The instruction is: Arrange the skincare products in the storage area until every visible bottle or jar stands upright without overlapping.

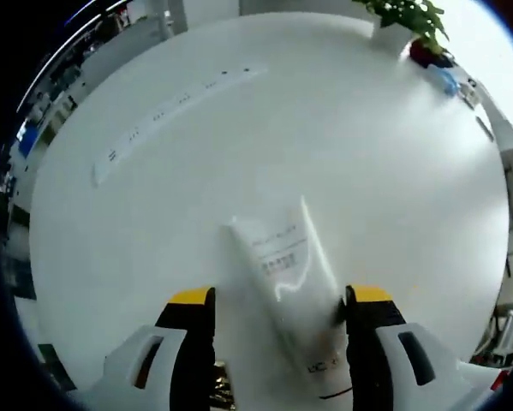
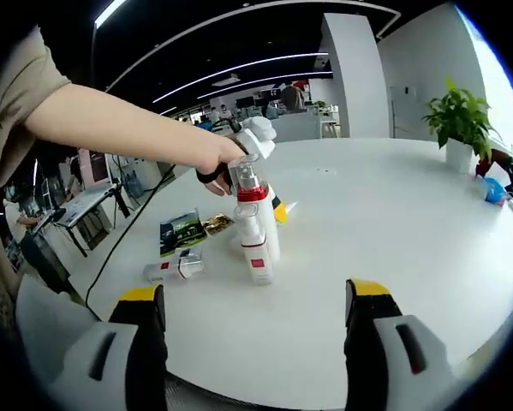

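The left gripper (image 1: 278,321) has its two jaws spread wide, black with yellow tips and white plastic bodies, and a white tube (image 1: 283,278) lies between them. The right jaw touches or nearly touches the side of the tube; I cannot tell if the left jaw touches it, as a gap is visible there, so the tube does not look clamped. The right gripper (image 2: 254,312) is also wide open and holds nothing, hanging above the near edge of the table.

The largest thing is the round white table (image 2: 410,223), smooth and slightly glossy. On its far side stands a green leafy plant (image 2: 458,116) in a white pot. In the left gripper view a long flat white strip (image 1: 175,111) with small dark marks lies on the table, well apart from the tube.

The tube is soft plastic, flat at the crimped end, with grey print, and it lies on its side. In the right gripper view, a tall clear bottle (image 2: 249,223) with a red band and a transparent cap stands upright. Beside it a small silver bottle (image 2: 175,268) lies on its side, near a dark green packet (image 2: 181,231) and a golden crinkled sachet (image 2: 215,224). A person's hand (image 2: 217,163) reaches over the upright bottle.
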The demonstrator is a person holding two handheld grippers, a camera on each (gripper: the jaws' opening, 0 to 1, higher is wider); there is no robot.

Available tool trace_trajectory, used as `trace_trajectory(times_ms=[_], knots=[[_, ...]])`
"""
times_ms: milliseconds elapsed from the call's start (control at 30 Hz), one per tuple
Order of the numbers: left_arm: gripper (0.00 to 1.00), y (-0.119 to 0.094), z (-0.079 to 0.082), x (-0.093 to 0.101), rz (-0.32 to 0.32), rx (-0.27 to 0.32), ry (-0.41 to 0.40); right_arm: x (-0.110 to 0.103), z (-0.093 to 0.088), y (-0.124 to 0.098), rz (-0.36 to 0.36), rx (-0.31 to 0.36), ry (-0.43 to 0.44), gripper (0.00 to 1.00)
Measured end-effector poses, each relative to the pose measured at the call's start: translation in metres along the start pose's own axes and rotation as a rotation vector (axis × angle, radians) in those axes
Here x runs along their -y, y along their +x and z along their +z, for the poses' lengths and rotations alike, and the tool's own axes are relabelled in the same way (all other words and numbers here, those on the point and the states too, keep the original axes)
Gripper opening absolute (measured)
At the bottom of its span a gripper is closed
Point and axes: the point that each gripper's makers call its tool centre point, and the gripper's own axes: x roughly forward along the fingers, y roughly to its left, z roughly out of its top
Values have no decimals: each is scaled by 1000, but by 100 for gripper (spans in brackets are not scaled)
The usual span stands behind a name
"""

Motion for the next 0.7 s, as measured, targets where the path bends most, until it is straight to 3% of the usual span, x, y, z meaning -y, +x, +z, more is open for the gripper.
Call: trace_trajectory(times_ms=[100, 167, 200, 300, 700], knots=[[58, 1, 2, -1, 9, 7, 4, 0, 0, 0, -1, 1, 2, 86], [43, -1, 6, 1, -3, 32, 18, 0, 0, 0, -2, 1, 3, 86], [41, 0, 7, -6, 25, 34, 19, 1, 0, 0, -2, 1, 4, 86], [34, 0, 7, -8, 20, 48, 14, 1, 0, 0, -4, 1, 4, 86], [31, 0, 8, -10, 20, 72, 15, 4, 0, -1, -17, -2, 5, 84]])
